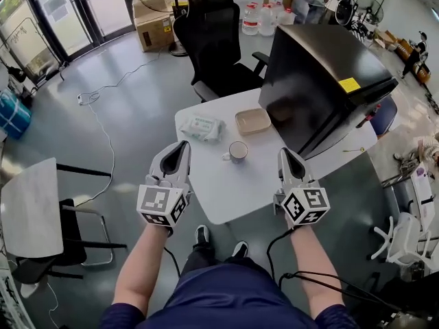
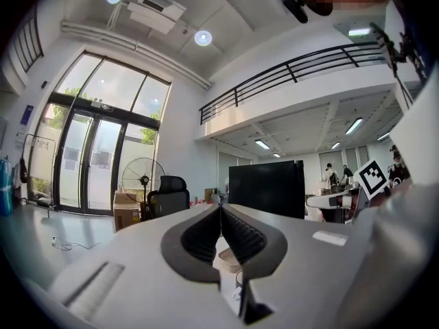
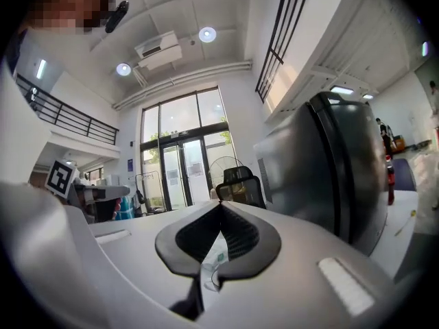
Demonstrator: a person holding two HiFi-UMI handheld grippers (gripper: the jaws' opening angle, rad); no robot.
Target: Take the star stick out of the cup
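You seem not to have started: your left gripper [image 1: 184, 144] and right gripper [image 1: 283, 151] hover either side of the cup [image 1: 238, 151] on the table [image 1: 219, 194], fingers clenched empty, and the star stick is too small to make out at the cup.

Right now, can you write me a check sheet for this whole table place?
Surface: white rounded table, mostly bare.
Job's things: small pale cup upright mid-table; star stick not made out.
Clutter: white wipes packet, shallow beige tray, big black screen tilted at the right.
Grippers: left gripper and right gripper shut, empty, near the front edge.
Cables: white cord on floor; black cable below right gripper.
Surroundings: black office chair, cardboard box, water bottles.
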